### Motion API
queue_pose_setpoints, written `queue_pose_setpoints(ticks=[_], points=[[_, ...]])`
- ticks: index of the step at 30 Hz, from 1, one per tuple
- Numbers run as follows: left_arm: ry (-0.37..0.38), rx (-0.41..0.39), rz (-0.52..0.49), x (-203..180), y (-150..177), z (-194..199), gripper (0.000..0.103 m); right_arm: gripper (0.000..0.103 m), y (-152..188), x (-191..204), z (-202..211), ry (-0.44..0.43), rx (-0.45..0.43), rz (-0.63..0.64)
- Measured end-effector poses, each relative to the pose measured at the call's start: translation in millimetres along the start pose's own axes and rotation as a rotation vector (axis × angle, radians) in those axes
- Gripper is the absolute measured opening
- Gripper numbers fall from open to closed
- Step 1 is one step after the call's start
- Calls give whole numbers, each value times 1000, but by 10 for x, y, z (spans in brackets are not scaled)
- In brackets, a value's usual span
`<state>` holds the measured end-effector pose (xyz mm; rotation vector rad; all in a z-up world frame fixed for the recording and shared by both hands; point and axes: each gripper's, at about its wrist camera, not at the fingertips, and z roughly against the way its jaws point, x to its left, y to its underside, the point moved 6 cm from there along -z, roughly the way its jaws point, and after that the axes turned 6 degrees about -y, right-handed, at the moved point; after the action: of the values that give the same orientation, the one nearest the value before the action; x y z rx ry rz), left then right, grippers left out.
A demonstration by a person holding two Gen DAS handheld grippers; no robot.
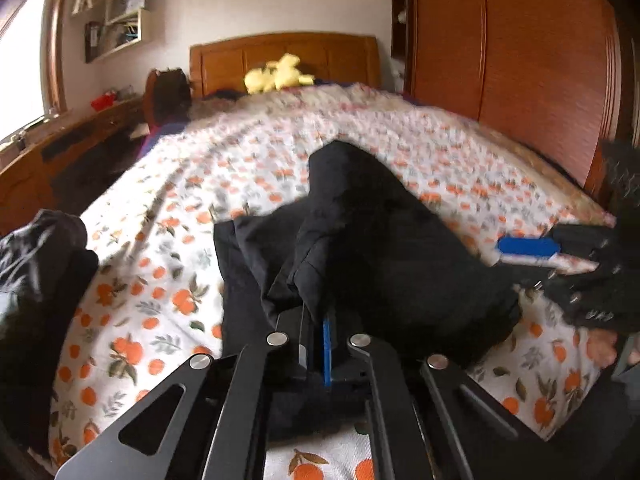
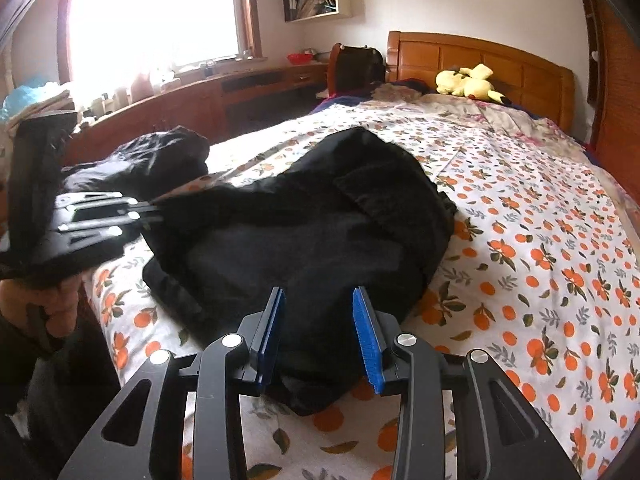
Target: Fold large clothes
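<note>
The black garment [image 2: 304, 240] lies crumpled on the bed [image 2: 540, 240], not yet folded into a neat shape. The left gripper [image 1: 320, 320] is clenched on a fold of its cloth. The right gripper [image 2: 320, 332] hovers with jaws released, holding nothing. Most folding remains.

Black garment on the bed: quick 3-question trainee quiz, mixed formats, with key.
1. True or false: the left gripper is shut on the black garment.
2. The right gripper is: A) clamping cloth B) open, pads apart C) out of view.
3. What yellow thing lies by the headboard?

Key: 1 true; 2 B; 3 a plush toy.
</note>
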<state>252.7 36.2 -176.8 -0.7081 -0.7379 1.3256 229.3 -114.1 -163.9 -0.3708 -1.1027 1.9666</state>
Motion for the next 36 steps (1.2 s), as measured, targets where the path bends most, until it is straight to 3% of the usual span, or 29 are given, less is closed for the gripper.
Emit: queue_pose_setpoints(ticks=[6,10,17,24,29,36], points=[[-33,-7,31,275,41,200,3,34,-70,166,-136,-28,0,31],[-57,46,52,460,311,106,3,34,-92,271,-222,-37,14,52],[-54,102,79,598,679,-57,4,35,127,374,-590,-23,130,64],[-40,100,80,616,805,-109,4,34,88,382,-514,-23,112,48],[-22,97,79,634,808,-101,4,41,-184,189,-441,12,76,37],[-3,94,84,618,807,-89,4,41,-522,-300,-771,69,73,-13]])
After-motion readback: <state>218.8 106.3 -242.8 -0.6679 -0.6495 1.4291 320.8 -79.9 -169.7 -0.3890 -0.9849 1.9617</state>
